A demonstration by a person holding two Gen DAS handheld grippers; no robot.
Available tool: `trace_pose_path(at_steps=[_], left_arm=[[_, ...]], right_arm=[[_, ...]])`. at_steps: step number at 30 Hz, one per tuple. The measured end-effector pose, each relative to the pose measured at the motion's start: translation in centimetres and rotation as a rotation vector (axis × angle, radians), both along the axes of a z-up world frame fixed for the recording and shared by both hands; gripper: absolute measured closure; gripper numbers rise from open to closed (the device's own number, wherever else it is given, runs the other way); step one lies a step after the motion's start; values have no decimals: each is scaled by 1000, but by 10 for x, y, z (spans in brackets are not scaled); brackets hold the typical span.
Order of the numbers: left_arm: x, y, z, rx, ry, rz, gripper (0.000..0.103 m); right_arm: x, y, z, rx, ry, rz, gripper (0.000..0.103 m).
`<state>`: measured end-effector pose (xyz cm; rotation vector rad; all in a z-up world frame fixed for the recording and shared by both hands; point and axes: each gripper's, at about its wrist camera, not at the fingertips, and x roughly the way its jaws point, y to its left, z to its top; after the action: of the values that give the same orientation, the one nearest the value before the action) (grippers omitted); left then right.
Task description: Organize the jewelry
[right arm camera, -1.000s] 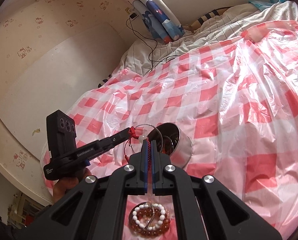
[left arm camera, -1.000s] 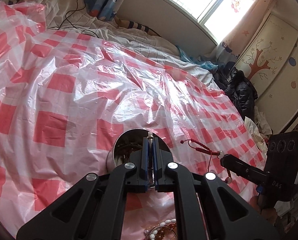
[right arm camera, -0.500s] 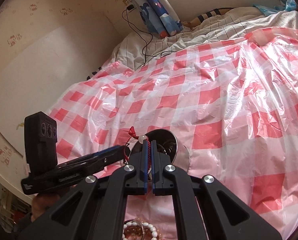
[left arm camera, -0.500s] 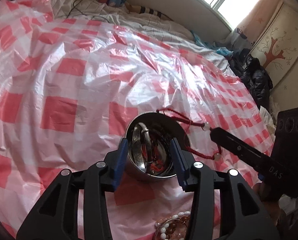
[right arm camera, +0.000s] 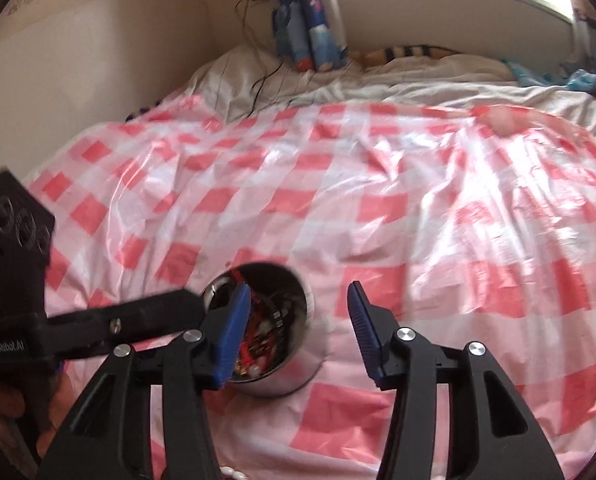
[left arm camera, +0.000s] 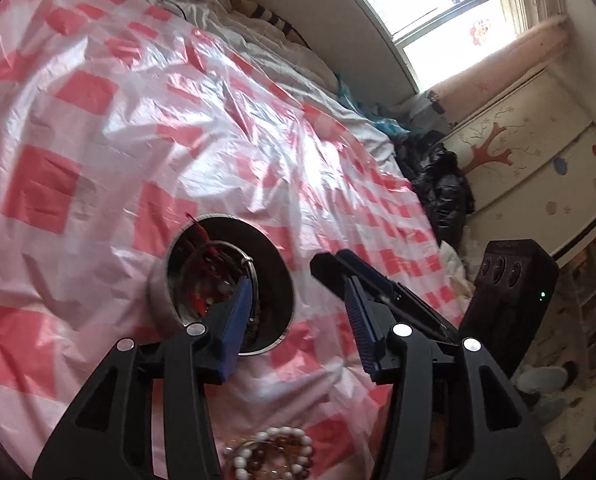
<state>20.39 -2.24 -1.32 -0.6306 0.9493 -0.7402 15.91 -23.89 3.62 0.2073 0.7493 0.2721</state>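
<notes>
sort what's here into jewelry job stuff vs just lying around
Job: metal bowl holding a red cord bracelet; bead bracelet on the checked sheet; both open grippers, left, right.

Lying about: black jacket, charger cable.

Setting: you are in a home bedroom, likely a child's. Evidence: a bed (right arm camera: 378, 92) with rumpled white bedding under a pink-and-white checked plastic sheet (left arm camera: 138, 128); a sunlit window (left arm camera: 458, 4) with flower stickers; a wardrobe (left arm camera: 538, 168) painted with a tree; cartoon-print curtain (right arm camera: 310, 20); dark clothes (left arm camera: 442, 196) heaped beside the bed.
</notes>
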Motion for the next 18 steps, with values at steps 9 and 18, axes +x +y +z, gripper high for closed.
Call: trace_pose_path(at_steps=[9,18], left_arm=[[-17,-22,12,253,-124,60,53],[-34,-16,41,656,-331,282,29]], right_arm=[[-3,-40,3,118,16,-87,39],[-12,-23,1,117,34,-35,27]])
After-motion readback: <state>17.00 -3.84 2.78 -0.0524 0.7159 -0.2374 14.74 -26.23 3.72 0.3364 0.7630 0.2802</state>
